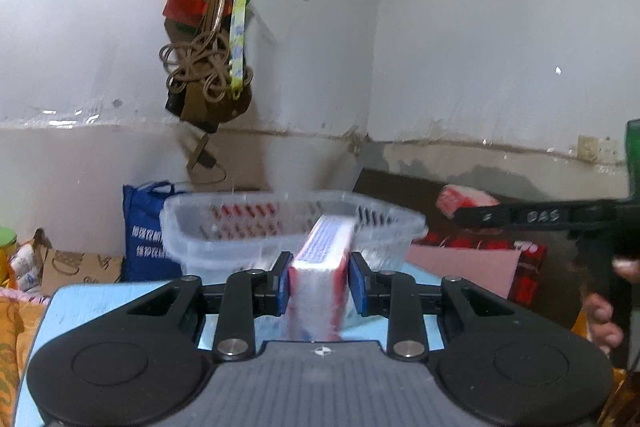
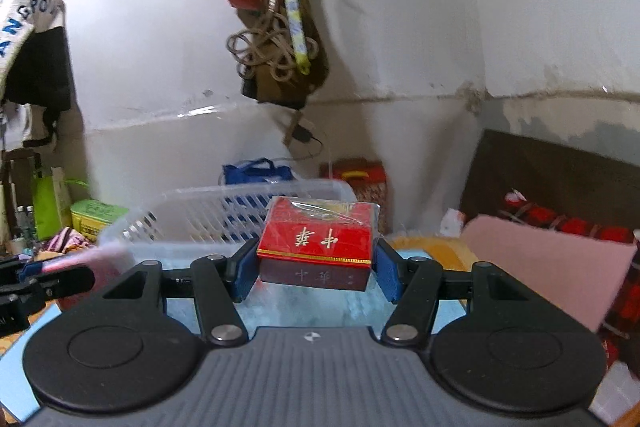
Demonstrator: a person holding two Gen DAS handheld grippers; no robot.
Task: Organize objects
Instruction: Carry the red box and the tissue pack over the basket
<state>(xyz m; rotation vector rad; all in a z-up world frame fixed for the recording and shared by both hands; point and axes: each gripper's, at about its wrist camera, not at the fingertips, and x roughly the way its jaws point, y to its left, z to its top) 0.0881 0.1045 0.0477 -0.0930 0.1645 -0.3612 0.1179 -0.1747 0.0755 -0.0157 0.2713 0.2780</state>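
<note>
My left gripper (image 1: 319,285) is shut on a red, white and blue wrapped pack (image 1: 322,275), held on edge above the light blue table (image 1: 100,303), just in front of a clear plastic basket (image 1: 224,247). My right gripper (image 2: 314,267) is shut on a red cigarette box (image 2: 316,239) with gold characters, held level in front of the same basket (image 2: 208,215). The left gripper's tip with its pack shows blurred at the left edge of the right wrist view (image 2: 60,267). The right gripper's arm shows at the right of the left wrist view (image 1: 540,217).
A blue bag (image 1: 146,227) stands behind the basket against the white wall. Ropes and a red bag (image 1: 204,39) hang from a pole above. A pink board (image 2: 548,267) and red boxes (image 2: 560,223) lie to the right. A brown paper bag (image 1: 76,267) sits at left.
</note>
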